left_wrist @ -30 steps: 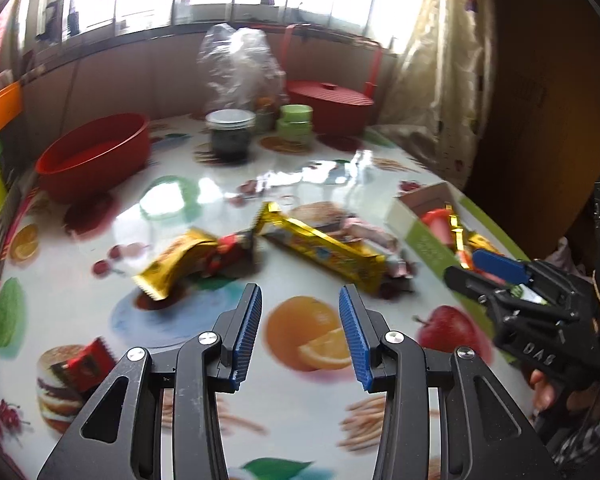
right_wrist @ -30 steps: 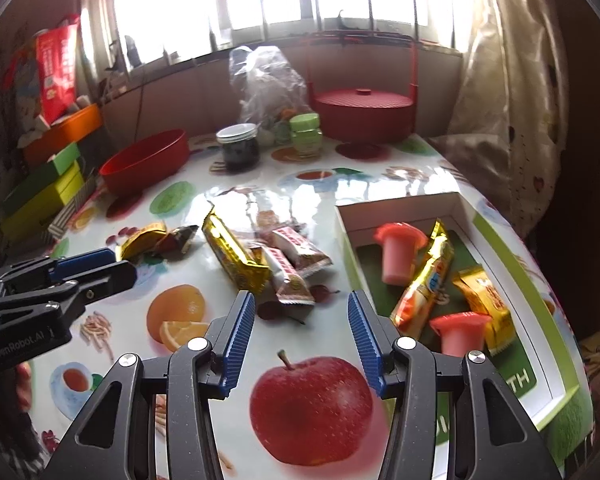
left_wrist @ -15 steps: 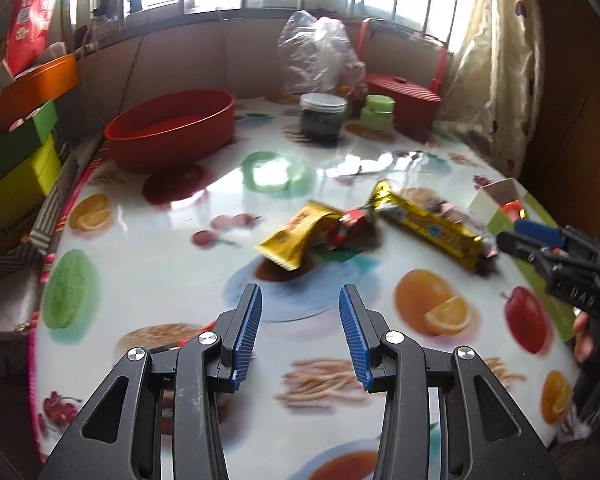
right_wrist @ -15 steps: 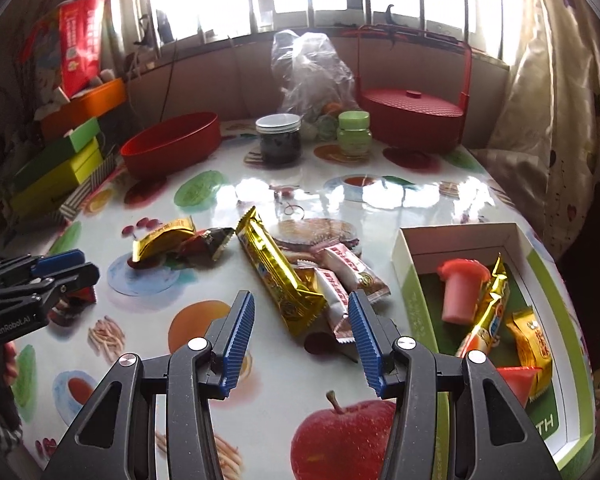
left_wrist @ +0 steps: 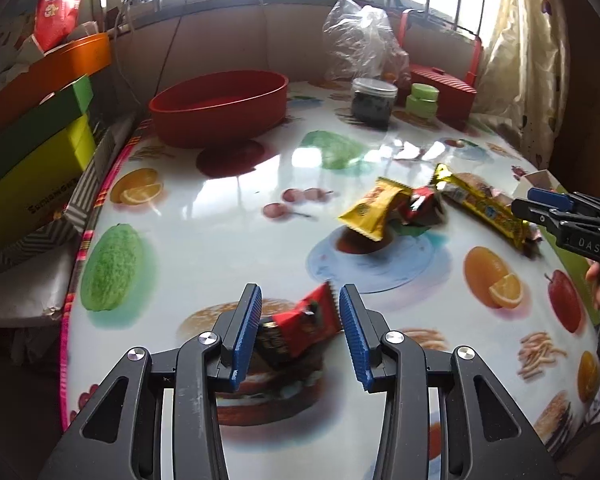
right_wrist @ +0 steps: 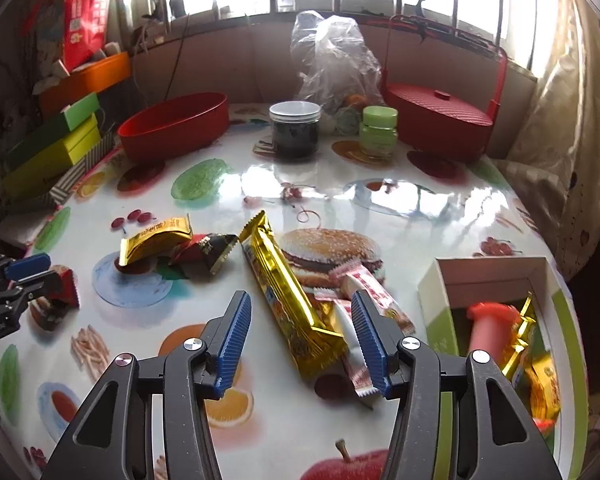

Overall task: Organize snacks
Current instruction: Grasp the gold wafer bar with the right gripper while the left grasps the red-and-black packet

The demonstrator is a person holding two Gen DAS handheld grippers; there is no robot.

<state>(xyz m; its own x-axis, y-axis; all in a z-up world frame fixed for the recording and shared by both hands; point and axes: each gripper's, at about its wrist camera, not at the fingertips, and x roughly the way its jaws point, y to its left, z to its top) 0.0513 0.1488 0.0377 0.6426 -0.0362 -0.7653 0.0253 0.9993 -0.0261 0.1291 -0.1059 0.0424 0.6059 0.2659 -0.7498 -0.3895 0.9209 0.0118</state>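
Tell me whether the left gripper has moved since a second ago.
Yes. The left gripper swung left, away from the long gold snack bar, and now straddles the small red-and-black snack packet.

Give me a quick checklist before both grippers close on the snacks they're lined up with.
1. Left gripper open: ok.
2. Small red-and-black foil snack packet between the left jaws: ok, though blurred.
3. Right gripper open: ok.
4. Long gold foil snack bar between the right jaws: ok, but it lies at an angle.
5. Right grasp free of extras: not ok, a white-and-red wrapped candy stick lies beside the bar, inside the jaws.
6. Room in the green-and-white cardboard box: cannot tell, only partly visible.
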